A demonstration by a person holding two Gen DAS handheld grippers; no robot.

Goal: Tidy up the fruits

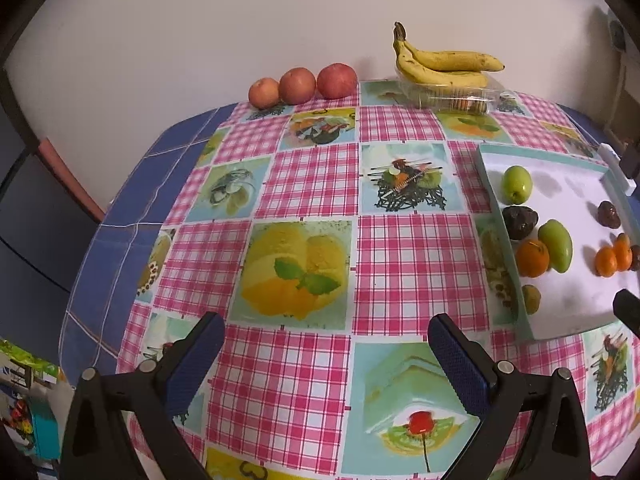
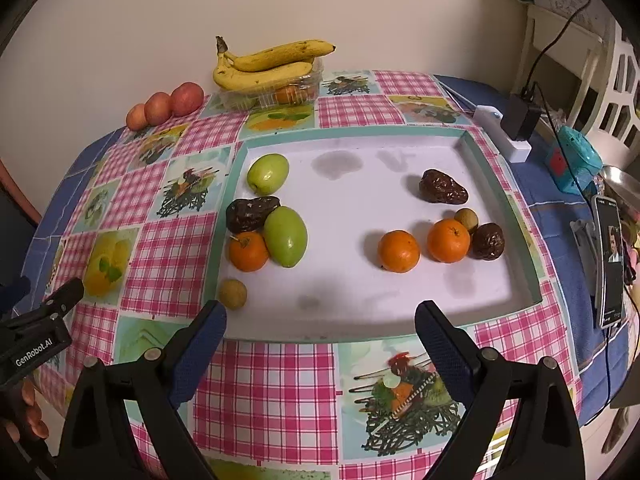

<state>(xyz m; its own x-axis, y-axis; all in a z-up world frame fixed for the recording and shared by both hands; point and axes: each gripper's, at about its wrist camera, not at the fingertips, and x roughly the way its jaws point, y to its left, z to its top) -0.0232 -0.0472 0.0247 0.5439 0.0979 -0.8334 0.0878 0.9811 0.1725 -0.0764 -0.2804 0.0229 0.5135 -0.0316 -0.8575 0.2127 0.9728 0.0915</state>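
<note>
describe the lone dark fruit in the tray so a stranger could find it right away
Find the white tray on the checked tablecloth. In its far right part, beyond the two oranges, a wrinkled dark brown fruit lies alone. The other two dark fruits each touch a neighbour.

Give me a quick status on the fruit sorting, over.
Left gripper and right gripper: jaws open, empty. Fruits mixed in white tray; oranges untouched. Nothing in the way.

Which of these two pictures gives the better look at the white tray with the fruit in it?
The right wrist view: the whole tray shows, rim to rim, with every fruit inside. The left wrist view catches the tray only at its right edge, partly cut off.
</note>
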